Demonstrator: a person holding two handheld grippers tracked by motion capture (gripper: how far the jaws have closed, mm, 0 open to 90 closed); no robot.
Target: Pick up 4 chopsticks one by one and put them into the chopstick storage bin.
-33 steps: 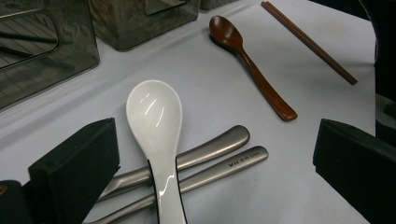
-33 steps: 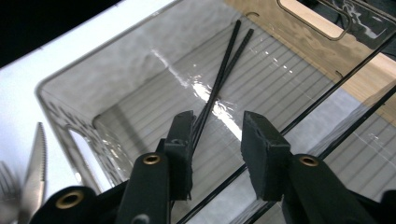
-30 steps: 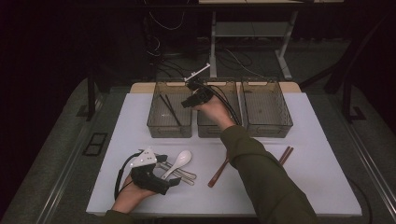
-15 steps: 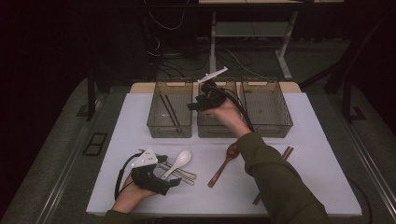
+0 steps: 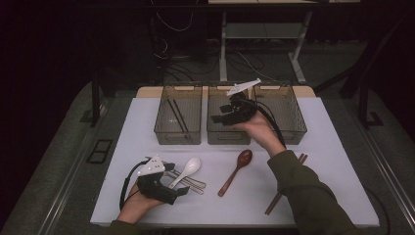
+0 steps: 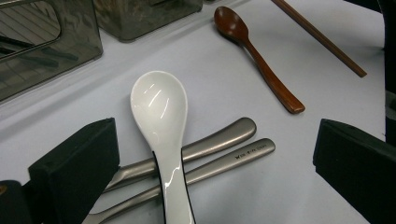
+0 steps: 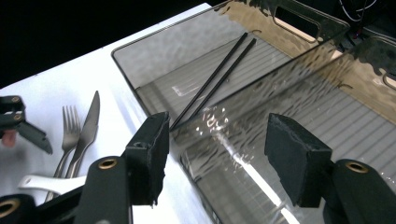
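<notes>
Three smoky see-through bins stand in a row at the far side of the white surface (image 5: 147, 122). The left bin (image 5: 178, 134) holds a pair of black chopsticks (image 5: 175, 113) lying slantwise on its ribbed floor. The right hand-held gripper (image 5: 219, 117) hangs over the middle bin (image 5: 222, 136), jaws released with nothing between the pads; they have just been opening. In the right gripper view the wall shared by the left and middle bins runs up between its jaws, the chopsticks just beyond its left jaw. The right bin (image 5: 288, 122) lies past the gripper's far side (its contents cannot be made out).

The left hand-held gripper (image 5: 182, 192) rests low on the surface near the front edge, jaws spread wide and gripping nothing. Straight ahead between its jaws lies a white ceramic soup spoon (image 6: 161, 121), bowl pointing away, its handle crossing two steel handles (image 6: 219, 149), of a fork and knife in the right gripper view. Beyond and to its right lie a brown wooden spoon (image 6: 254, 51) and then brown wooden chopsticks (image 6: 317, 32). Bare surface lies between the cutlery and the bins, and more to the left of the left hand-held gripper.
</notes>
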